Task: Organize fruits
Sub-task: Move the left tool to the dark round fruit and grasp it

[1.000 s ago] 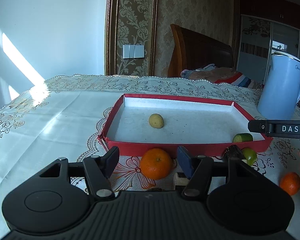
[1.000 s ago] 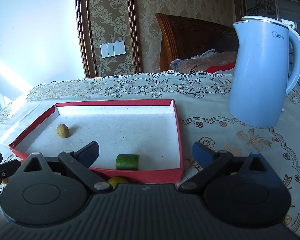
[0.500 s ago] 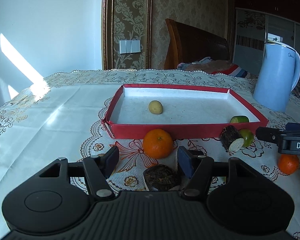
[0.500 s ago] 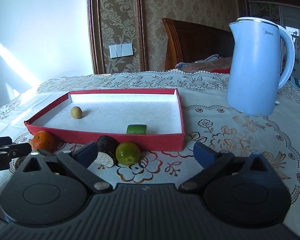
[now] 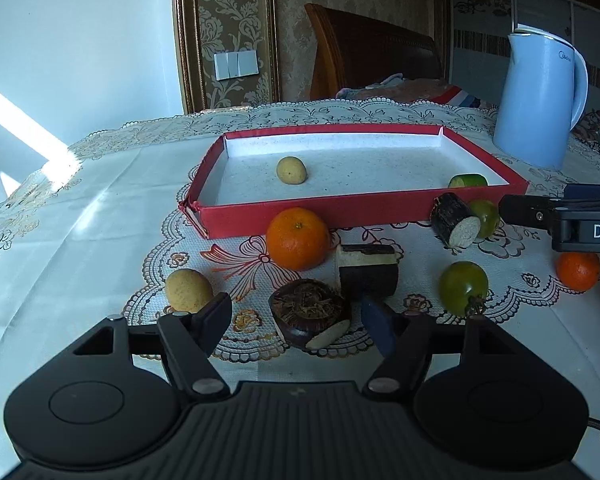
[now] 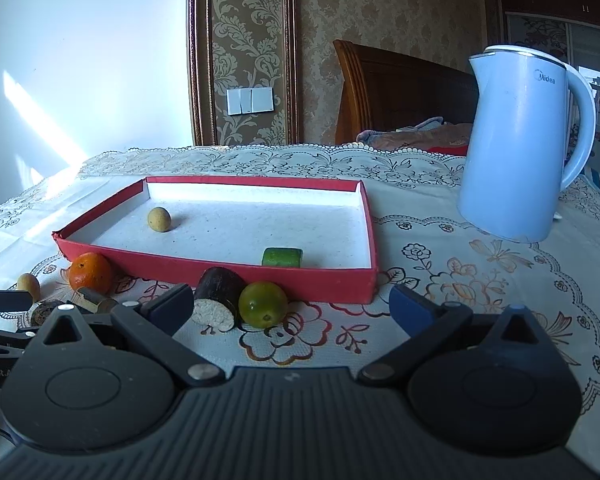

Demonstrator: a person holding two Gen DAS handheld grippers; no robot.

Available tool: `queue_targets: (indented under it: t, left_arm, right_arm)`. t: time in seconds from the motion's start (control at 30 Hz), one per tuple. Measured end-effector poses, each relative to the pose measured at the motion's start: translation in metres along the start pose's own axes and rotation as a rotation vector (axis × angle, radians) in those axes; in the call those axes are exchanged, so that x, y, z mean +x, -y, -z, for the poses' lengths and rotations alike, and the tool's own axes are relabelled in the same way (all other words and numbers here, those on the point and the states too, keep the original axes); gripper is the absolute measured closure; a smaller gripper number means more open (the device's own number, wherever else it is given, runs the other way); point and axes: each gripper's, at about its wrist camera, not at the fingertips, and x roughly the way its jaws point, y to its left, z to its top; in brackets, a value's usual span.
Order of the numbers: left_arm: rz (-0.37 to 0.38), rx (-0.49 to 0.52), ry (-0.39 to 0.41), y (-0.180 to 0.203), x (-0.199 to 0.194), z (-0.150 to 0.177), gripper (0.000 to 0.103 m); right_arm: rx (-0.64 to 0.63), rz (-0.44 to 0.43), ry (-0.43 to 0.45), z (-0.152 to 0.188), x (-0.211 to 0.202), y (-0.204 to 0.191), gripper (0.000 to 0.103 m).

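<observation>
Table [image 5: 80,216] under lace cloth, bedroom with wooden headboard [image 5: 364,48] behind. Red tray [image 5: 356,210] as landmark: dark chestnut [image 5: 308,316] lies before it, between left gripper [image 5: 300,320] fingers, opening, untouched. Right gripper [image 6: 292,304] fingers wide, empty.

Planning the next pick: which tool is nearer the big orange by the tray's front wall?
Left. The left tool, jaws opening, sits just short of the big orange, which lies straight ahead. The right tool is off to the orange's right, facing the green fruit.

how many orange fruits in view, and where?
2. A large orange sits against the red tray's near wall; a smaller orange lies far right under the right gripper. More may be hidden.
</observation>
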Motion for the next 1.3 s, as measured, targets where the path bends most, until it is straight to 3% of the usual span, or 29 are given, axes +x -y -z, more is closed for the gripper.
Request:
queue_targets:
  t: [0.37, 0.87, 0.97, 1.3]
  left_arm:
    - [0.014, -0.027, -0.022, -0.0043, 0.004, 0.0, 0.034]
    - [0.034, 0.015, -0.014, 0.0037, 0.0034, -0.0012, 0.05]
    - [0.038, 0.005, -0.014, 0.0024, 0.0042, -0.0024, 0.059]
    - [0.04, -0.009, -0.01, 0.0004, 0.0026, -0.0016, 0.059]
  right_arm:
    - [-0.003, -0.001, -0.01, 0.0006, 0.0009, -0.0011, 0.0]
    - [-0.031, -0.008, -0.024, 0.0025, 0.0035, -0.0064, 0.0]
    - [-0.037, -0.006, -0.028, 0.0031, 0.0043, -0.0074, 0.0]
    - [-0.042, -0.007, -0.029, 0.004, 0.0046, -0.0081, 0.0]
